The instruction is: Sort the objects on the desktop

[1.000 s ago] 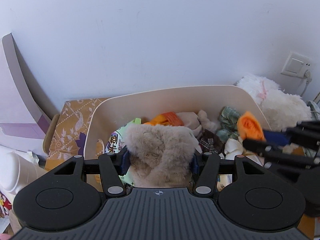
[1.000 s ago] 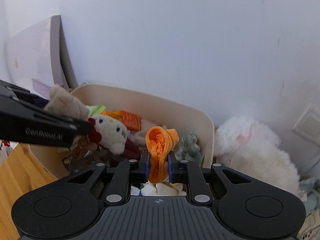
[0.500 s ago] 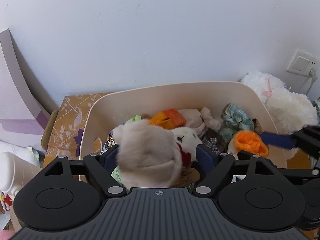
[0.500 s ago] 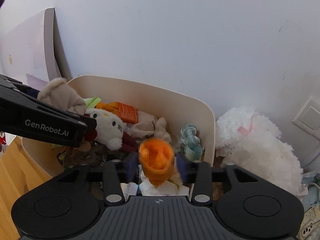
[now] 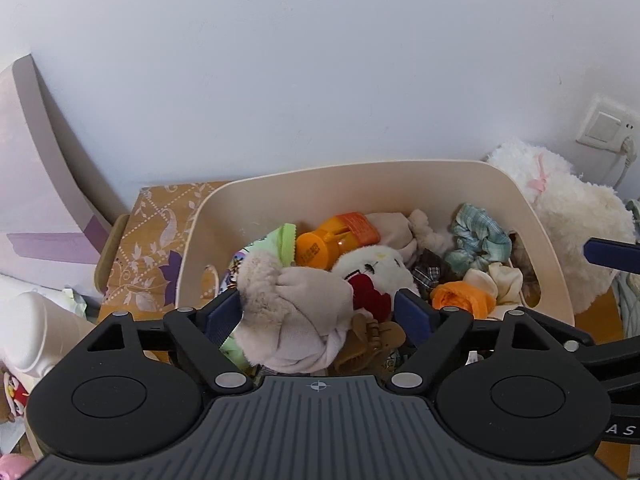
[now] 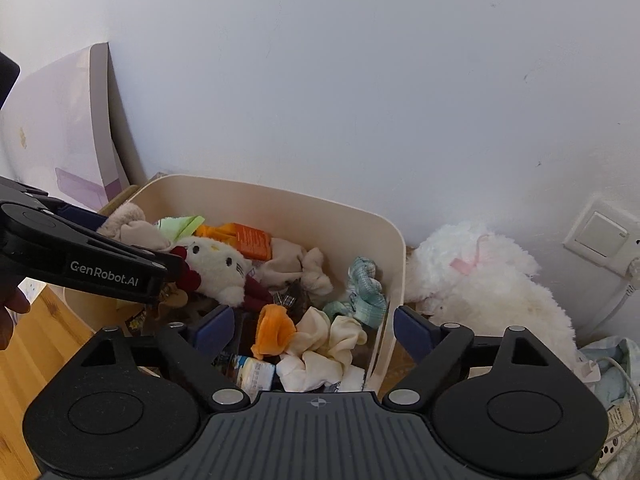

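Both my grippers hang over the cream bin (image 5: 400,184) with their pads apart and nothing clamped

My left gripper (image 5: 320,312) has its jaws spread wide, and the beige furry plush (image 5: 288,304) lies between them on the heap in the bin, its fur brushing the left pad; I cannot tell whether it still leans on it. My right gripper (image 6: 312,328) is opening, its jaws already wide, and the orange scrunchie (image 6: 274,330) sits loose between them on the pile, just beside a cream scrunchie (image 6: 324,344). Also in the bin are a white cat plush (image 6: 218,268), an orange bottle (image 5: 336,240) and a green checked scrunchie (image 5: 478,236). A fluffy white plush (image 6: 488,280) lies outside the bin's right wall, near a wall socket (image 6: 598,234)
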A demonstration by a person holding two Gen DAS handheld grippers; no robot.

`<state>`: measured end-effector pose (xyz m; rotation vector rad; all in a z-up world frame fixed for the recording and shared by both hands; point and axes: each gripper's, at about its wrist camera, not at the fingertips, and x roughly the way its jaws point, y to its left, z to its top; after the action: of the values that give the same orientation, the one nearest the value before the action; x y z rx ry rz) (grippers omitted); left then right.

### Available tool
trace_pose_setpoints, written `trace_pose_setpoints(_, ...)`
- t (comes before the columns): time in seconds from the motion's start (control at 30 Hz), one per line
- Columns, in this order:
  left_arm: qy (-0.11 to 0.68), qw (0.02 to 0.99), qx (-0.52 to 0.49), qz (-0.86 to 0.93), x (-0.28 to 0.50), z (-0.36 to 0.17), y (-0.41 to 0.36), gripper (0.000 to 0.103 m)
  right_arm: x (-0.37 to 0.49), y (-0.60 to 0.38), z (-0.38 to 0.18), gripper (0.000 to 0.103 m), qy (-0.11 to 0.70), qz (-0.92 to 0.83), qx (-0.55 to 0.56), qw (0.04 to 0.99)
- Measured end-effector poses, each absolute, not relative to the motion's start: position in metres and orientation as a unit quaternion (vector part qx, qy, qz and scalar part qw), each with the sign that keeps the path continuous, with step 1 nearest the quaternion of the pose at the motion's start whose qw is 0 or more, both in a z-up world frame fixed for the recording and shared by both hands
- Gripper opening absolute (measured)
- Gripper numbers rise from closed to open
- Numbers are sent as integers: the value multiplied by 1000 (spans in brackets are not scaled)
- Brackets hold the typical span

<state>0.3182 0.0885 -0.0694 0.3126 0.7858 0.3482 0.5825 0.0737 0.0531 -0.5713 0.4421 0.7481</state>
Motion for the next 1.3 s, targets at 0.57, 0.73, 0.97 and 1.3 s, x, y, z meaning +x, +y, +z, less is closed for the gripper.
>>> trace_pose_setpoints(0.57, 363, 906, 143, 165, 263, -43, 75, 85, 549, 37, 82, 93, 219, 357, -261, 870)
trace_pose_setpoints(0.73, 361, 907, 151, 156, 239, -34, 65, 85, 531, 22, 92, 95, 215, 370, -260, 866)
trace_pose_setpoints(0.97, 355, 910, 170, 134, 211, -25, 45, 85, 508, -1, 99, 99, 218, 379, -255, 862)
trace_pose_setpoints(1.3, 362, 910, 171, 112, 165, -16, 24, 85, 473, -26, 108, 103, 227, 392, -257, 854)
